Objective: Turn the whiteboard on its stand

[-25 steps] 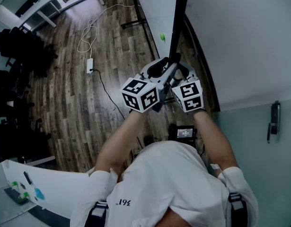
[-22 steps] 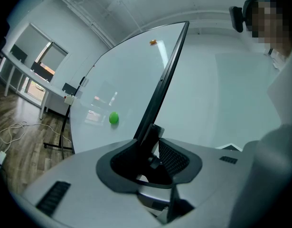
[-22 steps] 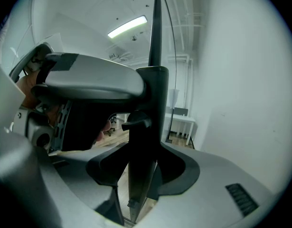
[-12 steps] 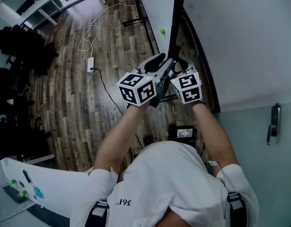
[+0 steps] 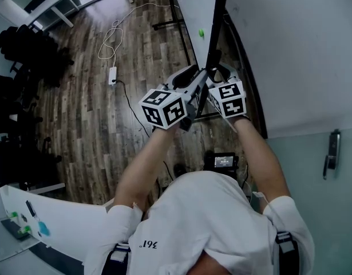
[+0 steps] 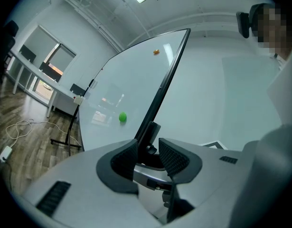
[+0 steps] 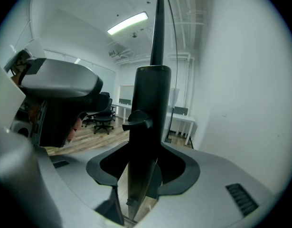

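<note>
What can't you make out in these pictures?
Whiteboard: top cut off by the head view's upper edge.
Stand's lower part: head view, mostly hidden behind the left gripper and right gripper.
Screen on the floor: head view, readout too small to read.

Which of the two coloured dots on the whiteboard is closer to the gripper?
The green dot: it sits low on the whiteboard, while the orange dot is far higher up.
</note>
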`<state>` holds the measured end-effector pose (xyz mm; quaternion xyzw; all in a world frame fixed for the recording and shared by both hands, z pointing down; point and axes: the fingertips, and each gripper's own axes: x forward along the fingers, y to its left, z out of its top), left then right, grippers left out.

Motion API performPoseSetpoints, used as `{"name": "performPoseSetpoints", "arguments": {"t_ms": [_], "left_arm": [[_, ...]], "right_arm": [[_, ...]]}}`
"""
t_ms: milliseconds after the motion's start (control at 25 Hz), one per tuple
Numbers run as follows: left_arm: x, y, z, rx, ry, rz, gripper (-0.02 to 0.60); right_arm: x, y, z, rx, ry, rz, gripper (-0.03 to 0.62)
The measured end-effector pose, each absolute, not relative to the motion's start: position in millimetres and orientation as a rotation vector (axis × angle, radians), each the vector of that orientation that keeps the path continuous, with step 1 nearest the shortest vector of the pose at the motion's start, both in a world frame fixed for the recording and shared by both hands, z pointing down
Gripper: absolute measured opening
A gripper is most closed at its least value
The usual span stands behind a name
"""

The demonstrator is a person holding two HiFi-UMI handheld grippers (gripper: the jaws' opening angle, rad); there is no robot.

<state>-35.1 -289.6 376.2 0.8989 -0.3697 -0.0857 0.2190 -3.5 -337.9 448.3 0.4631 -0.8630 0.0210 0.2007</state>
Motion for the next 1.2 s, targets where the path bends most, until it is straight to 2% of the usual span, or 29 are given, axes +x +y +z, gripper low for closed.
{"name": "performPoseSetpoints", "arguments": {"t_ms": [1200], "left_arm": [[-68,-255,378,2.46,-1.051,-0.258,0.143]], "right_arm": [[0,-345,452,1.317,-2.385,0.114,0.201]]}}
